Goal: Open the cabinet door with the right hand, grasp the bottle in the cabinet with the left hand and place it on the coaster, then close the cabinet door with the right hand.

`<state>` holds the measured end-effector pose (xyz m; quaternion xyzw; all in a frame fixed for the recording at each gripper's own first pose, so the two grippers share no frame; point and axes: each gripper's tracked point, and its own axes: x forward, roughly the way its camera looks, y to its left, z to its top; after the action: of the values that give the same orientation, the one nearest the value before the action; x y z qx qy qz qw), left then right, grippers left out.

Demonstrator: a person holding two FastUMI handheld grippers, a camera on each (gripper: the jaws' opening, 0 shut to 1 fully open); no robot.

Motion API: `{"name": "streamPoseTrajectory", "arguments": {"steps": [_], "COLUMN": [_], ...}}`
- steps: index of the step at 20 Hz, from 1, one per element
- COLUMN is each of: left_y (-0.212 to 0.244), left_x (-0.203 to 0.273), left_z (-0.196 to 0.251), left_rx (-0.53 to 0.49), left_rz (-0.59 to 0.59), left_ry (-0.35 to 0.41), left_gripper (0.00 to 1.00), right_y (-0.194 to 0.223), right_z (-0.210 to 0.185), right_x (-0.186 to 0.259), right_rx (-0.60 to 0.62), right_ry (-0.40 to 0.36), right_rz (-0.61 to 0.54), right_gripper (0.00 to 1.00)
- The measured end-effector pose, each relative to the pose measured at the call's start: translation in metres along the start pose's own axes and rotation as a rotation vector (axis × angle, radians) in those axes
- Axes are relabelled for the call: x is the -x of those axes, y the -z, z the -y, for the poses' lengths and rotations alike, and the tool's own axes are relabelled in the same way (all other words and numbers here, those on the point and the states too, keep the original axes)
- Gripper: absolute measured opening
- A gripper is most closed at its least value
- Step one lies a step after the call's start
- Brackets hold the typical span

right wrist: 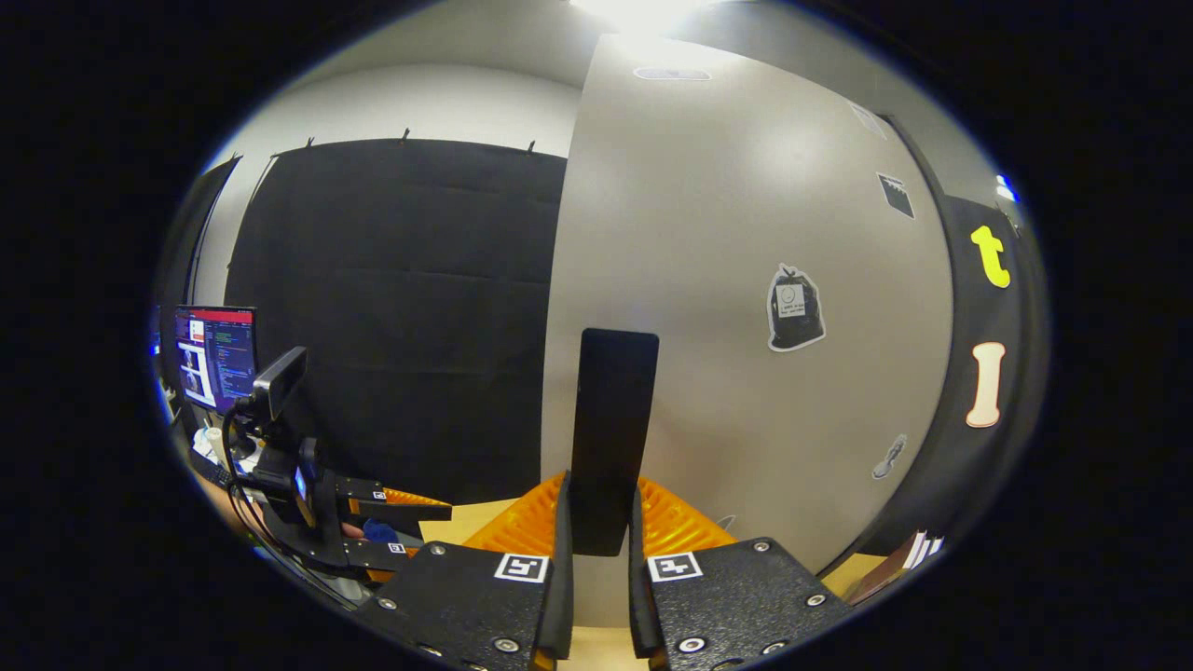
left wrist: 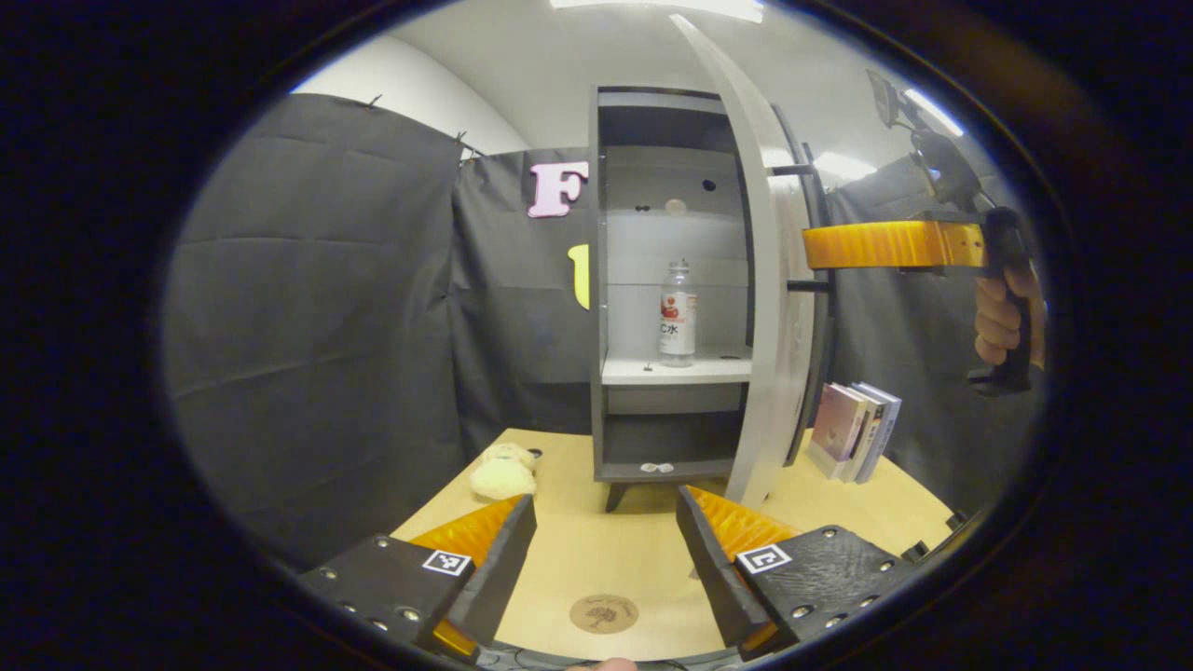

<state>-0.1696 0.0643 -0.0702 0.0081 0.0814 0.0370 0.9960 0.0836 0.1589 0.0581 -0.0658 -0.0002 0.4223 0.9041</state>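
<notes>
Though spread, left hand-held gripper [left wrist: 606, 550] short of bottle [left wrist: 678, 314].

1 bottle [left wrist: 678, 313], 1 coaster [left wrist: 604, 613], 3 books [left wrist: 853, 431].

The bottle [left wrist: 678, 313] stands on the open cabinet's [left wrist: 643, 280] shelf, seemingly alone, beyond the spread-fingered left hand-held gripper [left wrist: 606, 550].

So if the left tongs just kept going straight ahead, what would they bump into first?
Probably the cabinet: the open left tongs point over the table at its open front. Going level, they'd likely meet its lower part, below the bottle. Depth is hard to judge.
</notes>
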Motion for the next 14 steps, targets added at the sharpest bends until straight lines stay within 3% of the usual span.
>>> {"name": "streamPoseTrajectory", "arguments": {"steps": [7,14], "left_y": [-0.008,-0.015], "left_x": [0.004,-0.007], "left_z": [0.061,0.121], "left_rx": [-0.046,-0.073], "left_rz": [-0.021,-0.010], "left_ry": [0.069,0.141], "left_gripper": [0.87,0.87], "right_y": [0.004,0.004], "right_z": [0.014,0.020], "right_x": [0.020,0.054], "right_rx": [-0.013,-0.015], "right_ry": [0.033,0.166], "right_rz": [-0.015,-0.014], "right_gripper": [0.24,0.24]}}
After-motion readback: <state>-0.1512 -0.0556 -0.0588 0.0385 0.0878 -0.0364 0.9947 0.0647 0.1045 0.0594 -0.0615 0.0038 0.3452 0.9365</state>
